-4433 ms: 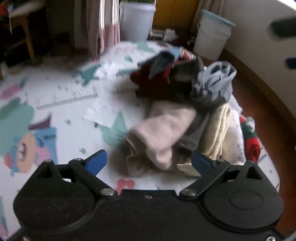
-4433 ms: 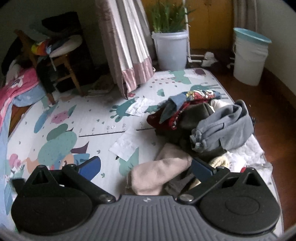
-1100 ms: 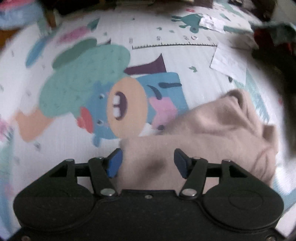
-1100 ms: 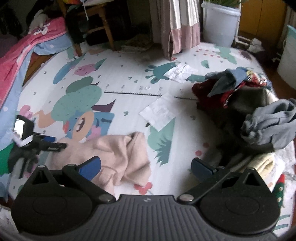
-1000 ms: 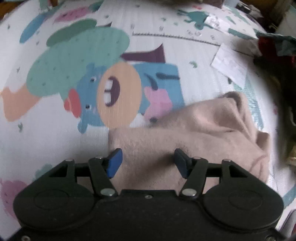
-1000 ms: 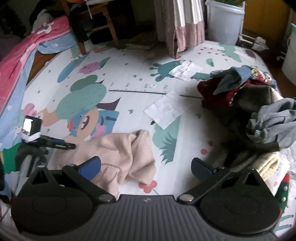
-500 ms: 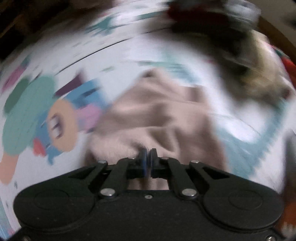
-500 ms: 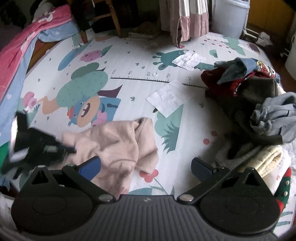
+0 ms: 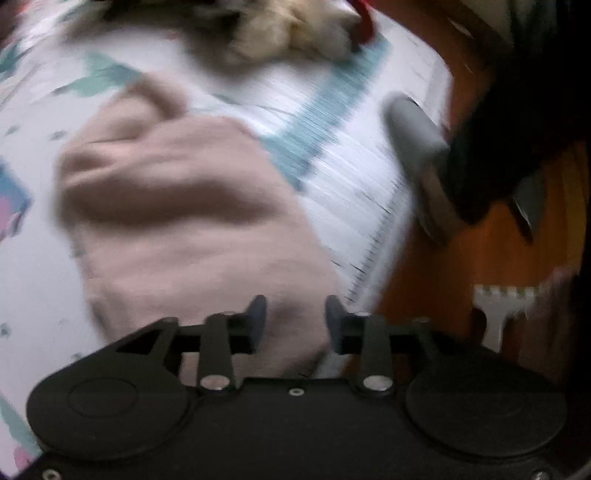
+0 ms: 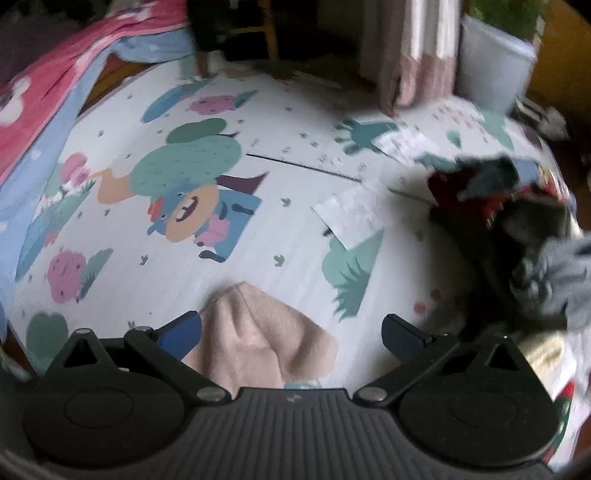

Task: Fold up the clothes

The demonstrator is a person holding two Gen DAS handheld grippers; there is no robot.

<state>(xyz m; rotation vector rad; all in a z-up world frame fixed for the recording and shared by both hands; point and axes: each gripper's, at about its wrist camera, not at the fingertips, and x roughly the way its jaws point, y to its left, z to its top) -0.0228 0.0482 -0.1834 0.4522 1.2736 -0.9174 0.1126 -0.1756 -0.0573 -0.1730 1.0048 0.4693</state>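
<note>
A pale pink garment (image 9: 184, 221) lies crumpled on the printed play mat (image 9: 351, 155), close to the mat's edge. My left gripper (image 9: 295, 321) hangs over the garment's near edge, pointing steeply down. Its jaws are opening, with pink cloth showing in the gap below and neither pad pressing on it. In the right wrist view the same pink garment (image 10: 266, 339) lies low in the picture. My right gripper (image 10: 291, 338) stands wide open above it with nothing held. The left view is blurred by motion.
A heap of mixed clothes (image 10: 517, 229) sits at the mat's right side, seen cream and red (image 9: 295, 33) in the left view. A white sheet of paper (image 10: 351, 218) lies on the mat (image 10: 110, 288). Wooden floor (image 9: 461, 295) and a blurred grey shape (image 9: 413, 147) border the mat.
The left gripper was shut half a second ago and now stands apart. It has swung across the pink garment toward the mat's edge. The right gripper has come closer over the garment.
</note>
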